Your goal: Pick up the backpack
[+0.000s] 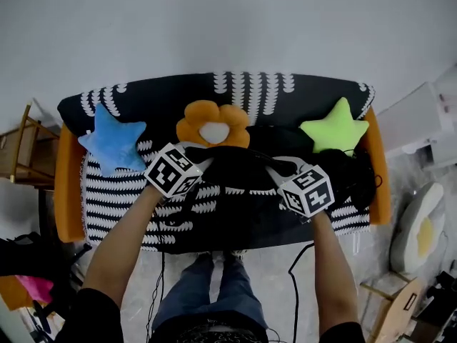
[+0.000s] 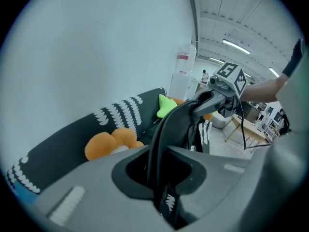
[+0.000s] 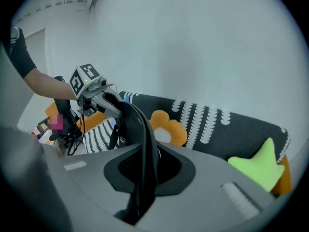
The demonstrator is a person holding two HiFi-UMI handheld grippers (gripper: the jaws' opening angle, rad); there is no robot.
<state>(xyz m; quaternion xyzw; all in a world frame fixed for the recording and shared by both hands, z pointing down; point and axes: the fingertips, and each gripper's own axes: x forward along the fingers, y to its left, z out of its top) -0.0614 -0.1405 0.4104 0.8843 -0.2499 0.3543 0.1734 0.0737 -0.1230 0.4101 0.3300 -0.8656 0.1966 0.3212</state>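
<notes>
Backpack [image 1: 239, 174], black, sat over the middle of the sofa [image 1: 107, 206], strung between both grippers; contact with the seat could not be told. Left gripper [image 1: 189, 167] had its jaws clamped narrow on a black shoulder strap [image 2: 169, 124], which ran straight through them in the left gripper view. Right gripper [image 1: 288, 177] was pinched nearly closed on the other strap [image 3: 140, 124].

Just behind the backpack was an orange flower cushion [image 1: 213, 123]. A blue star cushion [image 1: 113, 141] lay near the sofa's left end and a green star cushion [image 1: 335, 128] near its right end, both apart from the grippers. A plain wall [image 1: 214, 20] stood right behind the sofa back.

The sofa's front edge was just ahead of the person's legs [image 1: 214, 284], with a strip of floor between. A wooden rack [image 1: 21, 148] crowded the left side. An egg-shaped cushion [image 1: 421, 227] lay on the floor at right.
</notes>
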